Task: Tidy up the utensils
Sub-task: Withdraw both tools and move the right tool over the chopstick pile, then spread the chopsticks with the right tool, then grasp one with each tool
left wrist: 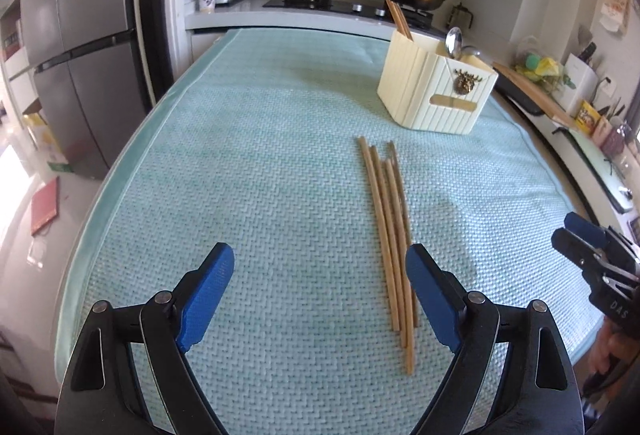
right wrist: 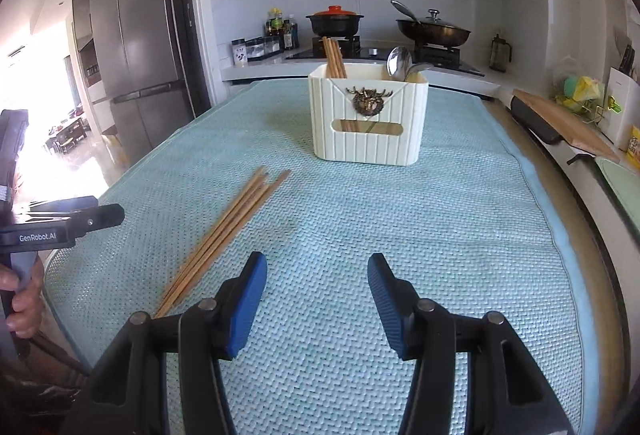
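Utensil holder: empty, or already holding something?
Not empty: the utensil holder already holds upright chopsticks and spoons.

Before you, loose chopsticks (left wrist: 390, 239) lie on the desk (left wrist: 240, 155); behind them stands the holder (left wrist: 432, 91), with chopsticks and spoons inside.

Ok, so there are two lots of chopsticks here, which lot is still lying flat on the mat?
The loose bundle of chopsticks on the green mat, near the left gripper. The other chopsticks stand upright in the cream holder beside the spoons.
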Available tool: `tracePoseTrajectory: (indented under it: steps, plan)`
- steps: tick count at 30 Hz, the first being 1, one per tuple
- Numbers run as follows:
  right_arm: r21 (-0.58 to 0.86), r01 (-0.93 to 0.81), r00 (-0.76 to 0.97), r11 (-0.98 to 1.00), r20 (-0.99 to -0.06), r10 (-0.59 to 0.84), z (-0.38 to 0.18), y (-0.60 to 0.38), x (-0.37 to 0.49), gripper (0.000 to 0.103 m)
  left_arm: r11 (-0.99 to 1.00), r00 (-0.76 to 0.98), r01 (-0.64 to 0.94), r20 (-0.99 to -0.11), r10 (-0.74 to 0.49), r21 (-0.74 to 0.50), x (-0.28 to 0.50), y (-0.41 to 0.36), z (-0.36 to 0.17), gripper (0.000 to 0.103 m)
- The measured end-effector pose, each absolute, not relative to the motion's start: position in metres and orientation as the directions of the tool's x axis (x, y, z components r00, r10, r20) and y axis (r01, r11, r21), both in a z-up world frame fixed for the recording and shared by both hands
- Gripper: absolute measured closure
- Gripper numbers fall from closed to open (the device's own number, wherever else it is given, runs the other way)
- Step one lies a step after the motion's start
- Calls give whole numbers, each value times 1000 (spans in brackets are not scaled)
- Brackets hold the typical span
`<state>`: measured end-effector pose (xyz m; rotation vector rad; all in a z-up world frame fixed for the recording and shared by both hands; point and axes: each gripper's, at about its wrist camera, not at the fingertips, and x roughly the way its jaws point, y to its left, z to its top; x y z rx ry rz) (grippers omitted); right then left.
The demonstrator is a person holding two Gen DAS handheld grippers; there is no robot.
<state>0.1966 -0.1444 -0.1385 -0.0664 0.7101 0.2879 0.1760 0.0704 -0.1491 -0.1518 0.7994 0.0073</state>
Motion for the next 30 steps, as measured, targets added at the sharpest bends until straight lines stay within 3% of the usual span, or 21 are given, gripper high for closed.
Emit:
tracePoseTrajectory:
  steps: [3, 11, 16, 22, 26, 30]
  plan:
    - [65, -317, 685, 946, -674, 276, -147, -130, 210, 51, 985, 702, -86, -710, -44, -147, 174, 78, -153, 14]
    - [174, -395, 532, 902, -757, 379, -183, -78, 261, 86, 984, 695, -125, -719, -6, -129, 169, 87, -161, 14]
    - [171, -428, 488, 887, -783, 386, -197, -45, 286, 87, 979, 686, -142, -728, -10, -147, 166, 94, -166, 14]
    - [55, -529, 487, 847, -798, 356, -212, -6, 293, 90, 975, 672, -155, -740, -13, -158, 167, 98, -173, 14]
    - [61, -422, 483, 904, -829, 282, -208, -41, 295, 90, 975, 673, -157, -740, -11, -158, 163, 99, -174, 14]
    - [-24, -294, 540, 956, -829, 145, -201, -102, 275, 86, 975, 663, -149, -748, -24, -164, 165, 96, -179, 14]
